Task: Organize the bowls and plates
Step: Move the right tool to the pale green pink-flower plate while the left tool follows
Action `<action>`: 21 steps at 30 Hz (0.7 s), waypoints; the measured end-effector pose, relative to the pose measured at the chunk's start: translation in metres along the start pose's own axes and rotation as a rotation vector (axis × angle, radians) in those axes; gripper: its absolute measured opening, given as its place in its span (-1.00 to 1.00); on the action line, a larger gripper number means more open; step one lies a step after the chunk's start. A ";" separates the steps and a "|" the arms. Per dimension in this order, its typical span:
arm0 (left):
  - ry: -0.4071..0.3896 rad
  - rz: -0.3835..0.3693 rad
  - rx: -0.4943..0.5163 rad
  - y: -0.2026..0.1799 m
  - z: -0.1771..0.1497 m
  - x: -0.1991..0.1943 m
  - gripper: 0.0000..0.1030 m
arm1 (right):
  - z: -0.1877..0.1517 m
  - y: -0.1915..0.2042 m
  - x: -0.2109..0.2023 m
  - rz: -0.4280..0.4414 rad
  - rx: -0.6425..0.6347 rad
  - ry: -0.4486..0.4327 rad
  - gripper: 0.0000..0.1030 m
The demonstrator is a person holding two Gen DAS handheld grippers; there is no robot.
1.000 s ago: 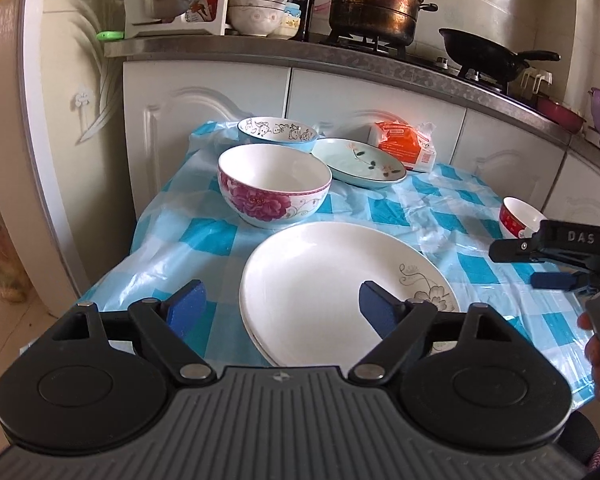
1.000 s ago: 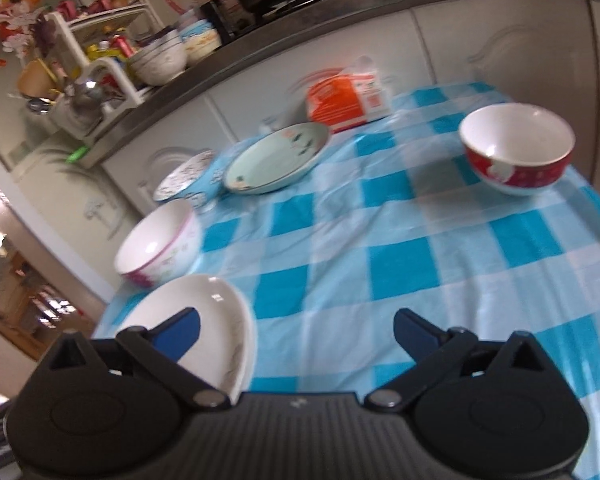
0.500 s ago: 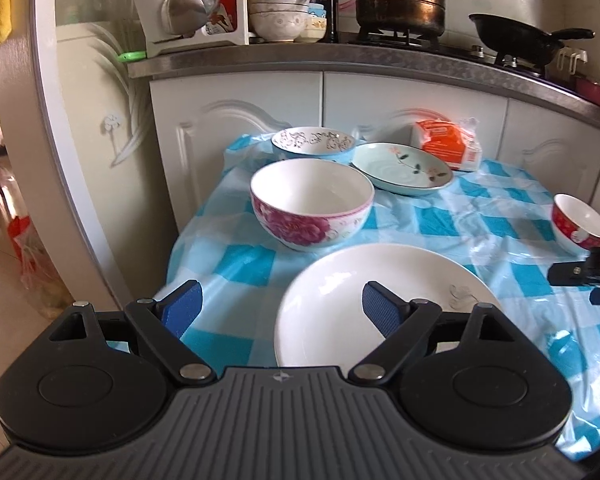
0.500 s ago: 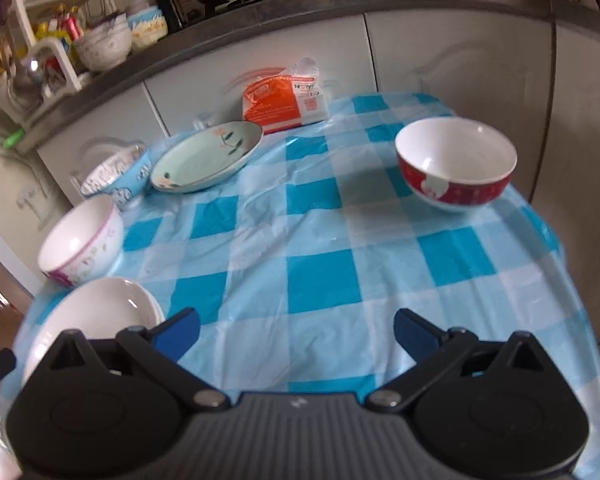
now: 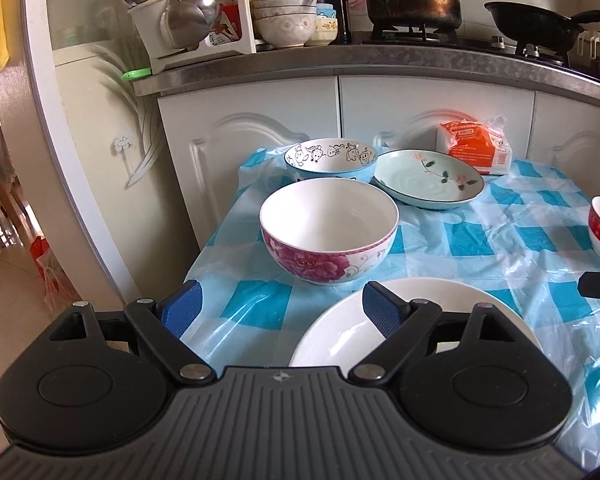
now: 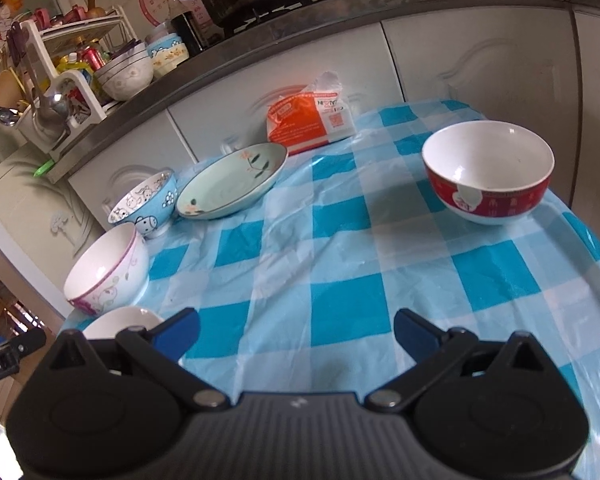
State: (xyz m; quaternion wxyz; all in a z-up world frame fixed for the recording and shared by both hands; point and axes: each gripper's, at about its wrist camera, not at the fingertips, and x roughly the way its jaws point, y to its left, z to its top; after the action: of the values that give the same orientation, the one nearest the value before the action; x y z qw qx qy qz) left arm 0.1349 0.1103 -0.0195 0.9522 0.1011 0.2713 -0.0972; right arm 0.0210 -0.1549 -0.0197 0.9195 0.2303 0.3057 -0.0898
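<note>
1. My left gripper hangs over the near left table edge, its blue pads spread wide and holding nothing; the right pad sits above the white plate.
2. Just behind the plate stands the pink-flowered bowl, then the blue cartoon bowl beside the pale green dish.
3. My right gripper hovers spread and empty over the checked tablecloth; the red bowl stands apart at far right.

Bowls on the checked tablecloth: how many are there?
3: the floral bowl near the front left, the blue cartoon bowl behind it, the red bowl at the right.
</note>
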 end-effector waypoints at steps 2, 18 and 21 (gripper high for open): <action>0.003 0.010 0.009 0.000 0.002 0.005 1.00 | 0.004 0.002 0.005 -0.021 -0.021 0.004 0.98; -0.026 0.028 0.056 -0.005 0.027 0.027 1.00 | 0.044 0.009 0.055 0.062 0.005 -0.009 0.98; -0.028 0.005 0.053 -0.003 0.034 0.028 1.00 | 0.052 0.010 0.066 0.085 0.018 -0.024 0.98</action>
State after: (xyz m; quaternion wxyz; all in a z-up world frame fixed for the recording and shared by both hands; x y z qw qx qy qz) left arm 0.1746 0.0955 -0.0071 0.9532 0.1253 0.2551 -0.1035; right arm 0.1041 -0.1728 -0.0194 0.9240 0.2504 0.2837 -0.0560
